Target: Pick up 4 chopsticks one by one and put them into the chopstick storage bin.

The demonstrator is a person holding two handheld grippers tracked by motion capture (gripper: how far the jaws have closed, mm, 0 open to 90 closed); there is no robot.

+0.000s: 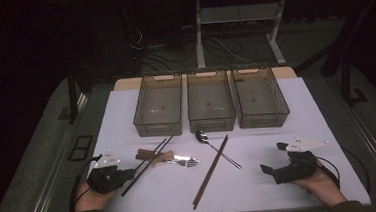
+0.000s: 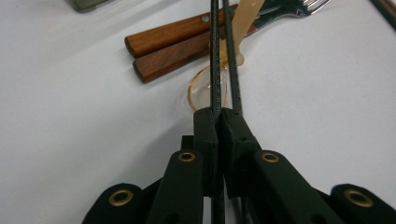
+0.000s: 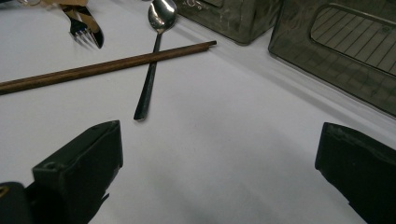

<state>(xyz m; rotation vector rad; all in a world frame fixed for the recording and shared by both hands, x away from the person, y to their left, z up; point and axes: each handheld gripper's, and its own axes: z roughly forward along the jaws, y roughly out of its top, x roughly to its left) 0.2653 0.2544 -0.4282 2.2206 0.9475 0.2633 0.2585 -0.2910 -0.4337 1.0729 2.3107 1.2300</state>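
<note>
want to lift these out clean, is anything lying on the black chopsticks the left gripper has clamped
Nothing visible lies on the thin black chopsticks in the left gripper. They cross over the clear amber plastic spoon and beside the two wooden handles, so lifting should be unobstructed.

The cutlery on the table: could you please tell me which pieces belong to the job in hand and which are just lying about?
In hand: black chopsticks, clamped in left gripper.
Lying about: brown chopsticks, metal spoon, fork, wooden-handled pieces, three bins; right gripper open.

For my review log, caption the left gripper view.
Left gripper jaws shut on black chopsticks lying across a clear plastic spoon beside two wooden handles.
</note>
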